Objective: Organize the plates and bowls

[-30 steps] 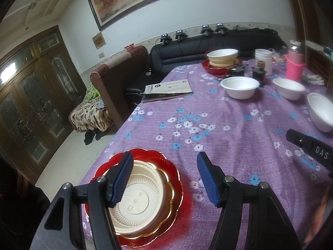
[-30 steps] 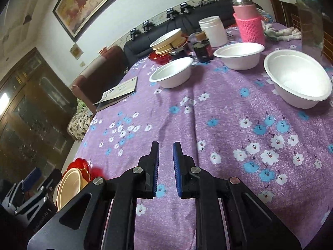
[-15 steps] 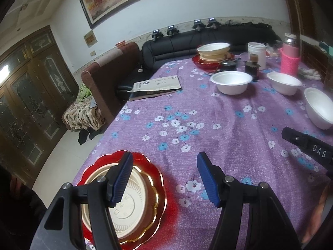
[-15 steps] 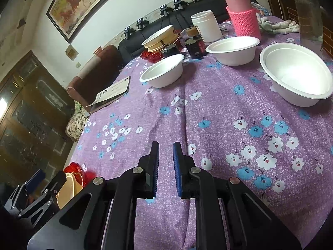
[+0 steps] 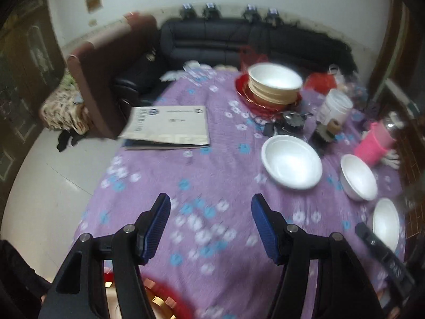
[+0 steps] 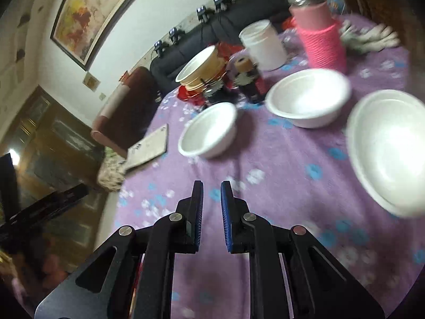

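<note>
1. setting: a home living and dining room.
2. worktop (image 5: pixel 164 175): dining table under a purple cloth printed with blue and white flowers.
3. black leather sofa (image 5: pixel 212 40) along the far wall, just behind the worktop.
4. brown upholstered chair (image 5: pixel 106 79) at the worktop's left edge.
5. framed painting (image 6: pixel 79 18) hung high on the white wall.
6. dark wooden doors with glass panels (image 5: pixel 24 61) at left; pale tiled floor (image 5: pixel 53 186).
7. household tableware: white bowls (image 5: pixel 291 161), a bowl stack on a red plate (image 5: pixel 273 85), a pink-sleeved bottle (image 6: pixel 320 34).
</note>
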Available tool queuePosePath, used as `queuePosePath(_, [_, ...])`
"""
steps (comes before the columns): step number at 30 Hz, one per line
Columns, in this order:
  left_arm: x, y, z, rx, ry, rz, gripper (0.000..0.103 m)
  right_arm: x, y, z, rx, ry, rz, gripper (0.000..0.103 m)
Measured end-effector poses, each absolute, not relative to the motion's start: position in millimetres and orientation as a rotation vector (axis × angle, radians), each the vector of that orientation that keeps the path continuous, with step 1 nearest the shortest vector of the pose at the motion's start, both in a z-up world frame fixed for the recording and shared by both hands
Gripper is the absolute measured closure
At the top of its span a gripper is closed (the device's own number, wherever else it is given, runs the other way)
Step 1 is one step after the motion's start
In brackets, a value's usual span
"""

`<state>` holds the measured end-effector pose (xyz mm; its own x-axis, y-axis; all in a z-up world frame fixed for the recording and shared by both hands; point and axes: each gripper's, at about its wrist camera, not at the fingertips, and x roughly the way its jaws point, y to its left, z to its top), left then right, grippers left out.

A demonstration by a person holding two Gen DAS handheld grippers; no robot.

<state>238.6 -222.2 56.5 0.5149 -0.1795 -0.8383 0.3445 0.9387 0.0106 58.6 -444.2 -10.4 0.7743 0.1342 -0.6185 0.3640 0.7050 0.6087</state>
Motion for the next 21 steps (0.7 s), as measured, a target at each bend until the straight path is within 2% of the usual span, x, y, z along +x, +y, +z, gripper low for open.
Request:
queuePosePath(8, [322,-314,-15,0.298,1.108,-0.268,0.04,143,-478,-44,0.941,0.751,-0.212,0.09])
queuePosePath(15, [350,-340,-46,0.307,1.184,-0.296,0.04,182,-501,-66,0.929,0.81,-0.28,0.09])
queuePosePath(18, [353,-346,-53,0.306,1.202,-0.309,0.04,192,-504,-68,0.901,0.822,-0.306,0.084])
queuePosePath(21, [351,-346,-55,0.282,1.229,-0.332,0.04,196,-507,-66,0.887,0.839,-0.32,0.083])
